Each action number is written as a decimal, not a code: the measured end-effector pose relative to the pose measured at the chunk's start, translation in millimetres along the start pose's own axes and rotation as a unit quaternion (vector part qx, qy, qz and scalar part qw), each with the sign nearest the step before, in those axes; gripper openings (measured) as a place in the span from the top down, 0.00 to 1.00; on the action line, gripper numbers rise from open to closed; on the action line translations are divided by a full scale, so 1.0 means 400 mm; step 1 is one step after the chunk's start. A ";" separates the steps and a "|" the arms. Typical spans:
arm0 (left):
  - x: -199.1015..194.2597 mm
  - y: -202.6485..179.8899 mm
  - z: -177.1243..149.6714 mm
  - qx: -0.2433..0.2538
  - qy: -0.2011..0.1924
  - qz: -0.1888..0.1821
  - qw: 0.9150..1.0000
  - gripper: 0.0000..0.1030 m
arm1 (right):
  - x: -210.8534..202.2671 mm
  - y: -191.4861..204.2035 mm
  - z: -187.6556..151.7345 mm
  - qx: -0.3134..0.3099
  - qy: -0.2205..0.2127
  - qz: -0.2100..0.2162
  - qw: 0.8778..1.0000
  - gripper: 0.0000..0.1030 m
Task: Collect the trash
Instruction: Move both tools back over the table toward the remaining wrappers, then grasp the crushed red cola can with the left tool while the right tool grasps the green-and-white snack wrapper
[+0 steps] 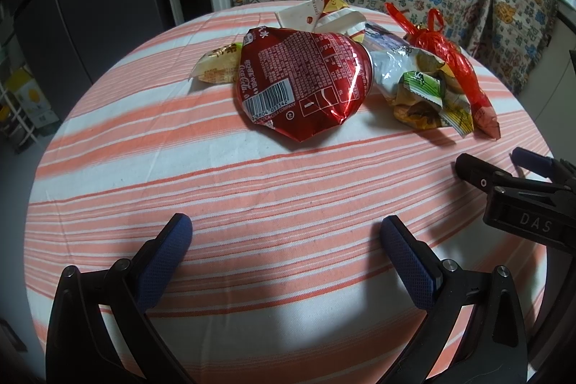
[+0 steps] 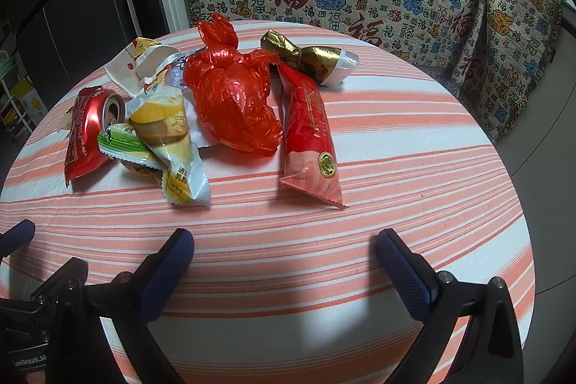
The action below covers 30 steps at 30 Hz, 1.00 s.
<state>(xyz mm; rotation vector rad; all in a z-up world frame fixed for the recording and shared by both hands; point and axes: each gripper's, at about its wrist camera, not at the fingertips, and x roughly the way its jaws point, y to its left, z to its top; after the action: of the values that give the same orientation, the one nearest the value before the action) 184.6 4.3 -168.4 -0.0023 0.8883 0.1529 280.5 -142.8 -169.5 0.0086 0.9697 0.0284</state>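
Both the left gripper (image 1: 286,233) and right gripper (image 2: 284,247) hung wide open and empty, short of the crushed Coca-Cola can (image 1: 298,81), judged ready for a first pick.

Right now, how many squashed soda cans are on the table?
1. The crushed red can lies at the left end of the trash pile on the striped tablecloth, beside a green wrapper. Another could be hidden under the pile, but none shows.
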 end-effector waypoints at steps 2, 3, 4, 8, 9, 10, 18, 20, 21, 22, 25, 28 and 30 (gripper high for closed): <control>-0.001 -0.001 -0.002 0.000 0.000 -0.001 1.000 0.00 | -0.001 0.003 -0.001 0.000 0.000 0.000 1.000 0.00; -0.001 -0.001 -0.001 0.000 0.000 -0.001 1.000 0.00 | 0.000 0.000 0.000 0.000 0.000 0.000 1.000 0.00; -0.001 -0.001 -0.002 0.001 0.000 -0.002 1.000 0.00 | 0.000 0.000 0.000 0.000 0.000 0.000 1.000 0.00; -0.010 0.013 -0.005 -0.003 -0.005 -0.026 1.000 0.00 | 0.000 0.000 0.000 0.000 0.000 0.000 1.000 0.00; -0.015 0.023 -0.006 -0.007 -0.009 -0.039 0.999 0.00 | 0.000 -0.001 0.000 0.000 0.000 0.000 1.000 0.00; -0.019 0.035 -0.006 -0.011 -0.012 -0.055 0.998 0.00 | 0.000 0.000 -0.001 0.000 0.000 0.000 1.000 0.00; -0.030 0.059 0.006 0.000 -0.001 -0.087 0.996 0.01 | 0.000 -0.001 -0.001 0.001 -0.001 0.000 1.000 0.00; -0.047 0.058 0.035 -0.004 -0.005 -0.103 0.995 0.01 | 0.002 0.001 0.003 -0.005 0.000 0.001 1.000 0.00; -0.057 0.057 0.052 -0.007 -0.009 -0.114 0.993 0.01 | 0.007 0.001 0.009 -0.010 0.001 0.006 1.000 0.00; -0.062 0.056 0.073 -0.010 -0.013 -0.124 0.992 0.01 | 0.009 -0.002 0.010 -0.022 0.002 0.015 1.000 0.00; -0.048 0.053 0.136 -0.016 -0.025 -0.118 0.993 0.01 | -0.016 -0.026 -0.022 -0.058 0.000 0.053 0.997 0.00; 0.013 0.063 0.192 -0.019 -0.038 -0.136 0.990 0.01 | -0.035 -0.049 -0.049 -0.069 0.001 0.061 0.996 0.00; 0.083 0.054 0.219 -0.006 -0.011 -0.137 0.990 0.01 | -0.041 -0.054 -0.059 -0.067 -0.001 0.066 0.996 0.00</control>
<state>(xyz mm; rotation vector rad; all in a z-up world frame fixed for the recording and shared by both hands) 269.8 35.7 -137.4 -0.1336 0.8555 -0.0977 252.3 -165.2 -169.8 -0.0509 0.9628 0.2154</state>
